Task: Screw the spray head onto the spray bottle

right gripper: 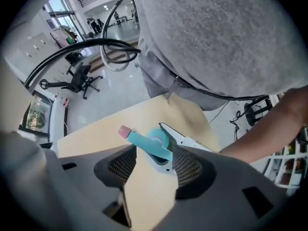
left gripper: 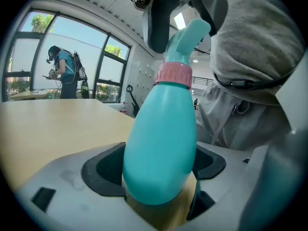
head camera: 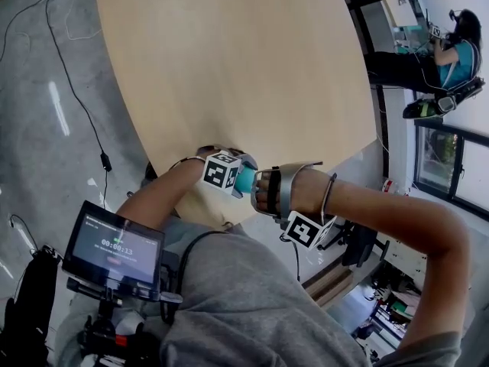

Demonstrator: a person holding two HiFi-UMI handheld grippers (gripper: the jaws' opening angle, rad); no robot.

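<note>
A teal spray bottle (left gripper: 161, 143) stands upright at the near edge of the wooden table (head camera: 229, 67), with my left gripper (left gripper: 161, 170) shut on its lower body. A pink collar (left gripper: 173, 74) sits at its neck, with the teal spray head (left gripper: 190, 35) on top. My right gripper (right gripper: 154, 163) points straight down over the head (right gripper: 153, 146); its jaws stand apart on either side and the pads do not press on it. The pink nozzle tip (right gripper: 125, 132) pokes out to the left. In the head view both grippers (head camera: 229, 176) (head camera: 265, 192) meet at the bottle (head camera: 245, 180).
The tabletop stretches away bare beyond the bottle. A screen device (head camera: 114, 251) hangs at my waist. Another person (head camera: 451, 48) stands at the far right by the windows. An office chair (right gripper: 77, 78) and cables lie on the floor past the table edge.
</note>
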